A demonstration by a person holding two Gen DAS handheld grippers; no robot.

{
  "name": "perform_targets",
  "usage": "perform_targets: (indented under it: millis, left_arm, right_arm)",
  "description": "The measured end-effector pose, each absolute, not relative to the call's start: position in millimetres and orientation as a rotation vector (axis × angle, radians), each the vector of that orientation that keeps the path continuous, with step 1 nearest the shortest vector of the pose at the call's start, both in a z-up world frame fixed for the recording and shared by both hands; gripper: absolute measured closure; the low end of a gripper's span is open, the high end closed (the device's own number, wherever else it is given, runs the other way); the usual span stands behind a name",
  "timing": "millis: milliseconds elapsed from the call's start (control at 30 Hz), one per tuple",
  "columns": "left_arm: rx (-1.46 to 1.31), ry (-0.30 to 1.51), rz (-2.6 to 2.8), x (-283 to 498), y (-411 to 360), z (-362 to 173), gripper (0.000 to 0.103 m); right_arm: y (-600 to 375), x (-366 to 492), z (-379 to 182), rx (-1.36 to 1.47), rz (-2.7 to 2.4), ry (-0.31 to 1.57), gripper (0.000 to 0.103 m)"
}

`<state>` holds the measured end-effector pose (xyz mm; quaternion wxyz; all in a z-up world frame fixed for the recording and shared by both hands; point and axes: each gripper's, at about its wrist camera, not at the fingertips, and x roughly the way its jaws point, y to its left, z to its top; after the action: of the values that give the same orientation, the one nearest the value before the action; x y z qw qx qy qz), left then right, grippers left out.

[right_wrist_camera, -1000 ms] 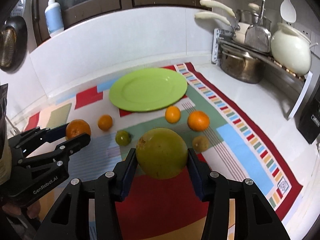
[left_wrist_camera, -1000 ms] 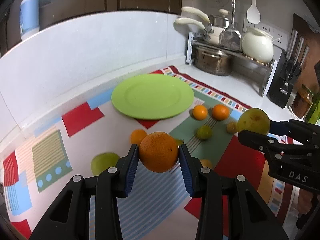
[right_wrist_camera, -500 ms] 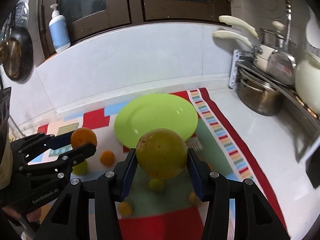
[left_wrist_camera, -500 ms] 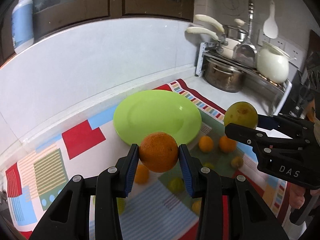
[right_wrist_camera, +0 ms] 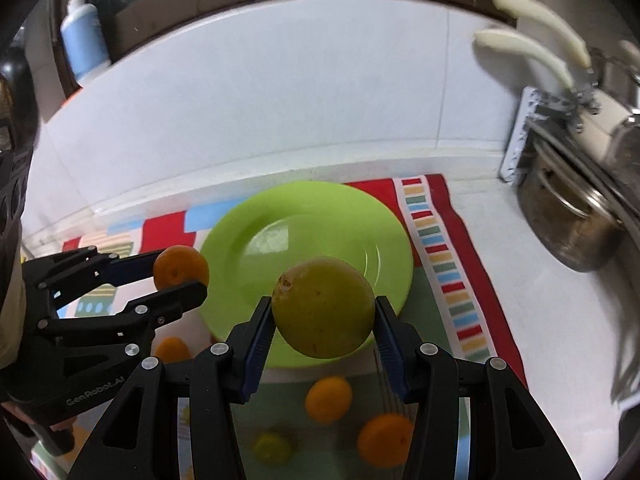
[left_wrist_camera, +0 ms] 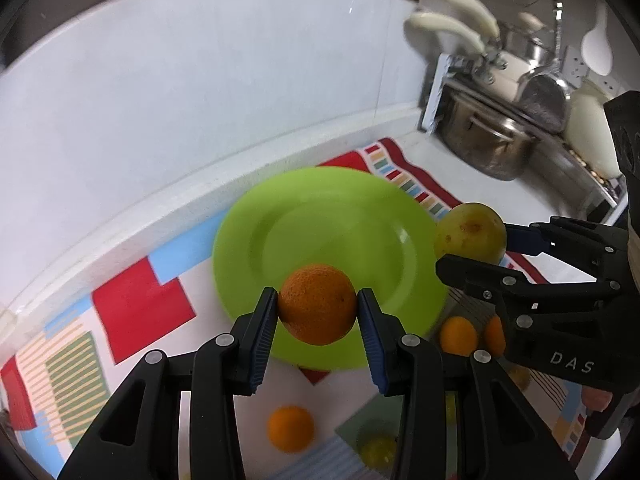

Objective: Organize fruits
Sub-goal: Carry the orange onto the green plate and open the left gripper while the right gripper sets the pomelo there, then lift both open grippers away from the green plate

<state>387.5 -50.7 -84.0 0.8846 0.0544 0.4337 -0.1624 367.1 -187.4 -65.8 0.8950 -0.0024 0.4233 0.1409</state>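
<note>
My left gripper [left_wrist_camera: 317,310] is shut on an orange [left_wrist_camera: 316,300] and holds it in the air over the near rim of the green plate [left_wrist_camera: 320,224]. My right gripper [right_wrist_camera: 323,316] is shut on a large yellow-green fruit [right_wrist_camera: 324,304] and holds it over the plate's [right_wrist_camera: 304,232] near right part. In the left wrist view the right gripper [left_wrist_camera: 472,248] with its fruit [left_wrist_camera: 468,232] is at the plate's right edge. In the right wrist view the left gripper [right_wrist_camera: 180,276] with the orange [right_wrist_camera: 180,266] is at the plate's left edge. The plate is empty.
Several small oranges [right_wrist_camera: 328,400] and small green fruits [right_wrist_camera: 272,448] lie on the colourful mat [right_wrist_camera: 440,248] in front of the plate. A steel pot [right_wrist_camera: 568,232] and a utensil rack stand at the right. A white backsplash wall rises behind the plate.
Both grippers have moved forward and higher with their fruits, from over the loose fruits on the mat to over the green plate's near edge. The plate looks larger and closer.
</note>
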Motion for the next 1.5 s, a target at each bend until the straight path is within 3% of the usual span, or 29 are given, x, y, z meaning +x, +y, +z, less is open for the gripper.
perform_targets:
  millis: [467, 567, 800, 867, 933, 1100, 1167, 1233, 1500]
  left_arm:
    - [0.145, 1.007, -0.323, 423, -52, -120, 0.062]
    - [0.138, 0.997, -0.309, 420, -49, -117, 0.054]
    - [0.146, 0.908, -0.273, 394, -39, -89, 0.040]
    - [0.147, 0.876, -0.260, 383, -36, -79, 0.039]
    - [0.141, 0.845, -0.256, 370, -33, -68, 0.034]
    - [0.160, 0.759, -0.227, 335, -27, -45, 0.028]
    - [0.158, 0.721, -0.216, 320, -23, -35, 0.024]
    - [0.152, 0.690, -0.206, 305, -18, -26, 0.021]
    - [0.138, 0.611, -0.186, 251, 1, -3, 0.016]
  right_arm:
    - [-185, 415, -109, -0.014, 0.317, 0.974, 0.053]
    - [-182, 415, -105, -0.038, 0.307, 0.954, 0.046]
    - [-187, 392, -82, -0.035, 0.259, 0.880, 0.046]
    - [-187, 379, -73, -0.044, 0.238, 0.848, 0.038]
    - [-187, 369, -66, -0.046, 0.222, 0.820, 0.038]
    - [-188, 331, -43, -0.041, 0.196, 0.745, 0.037]
    - [-187, 314, -34, -0.045, 0.180, 0.710, 0.031]
    - [-185, 299, -25, -0.048, 0.168, 0.681, 0.030]
    - [-173, 247, -4, -0.047, 0.131, 0.618, 0.025]
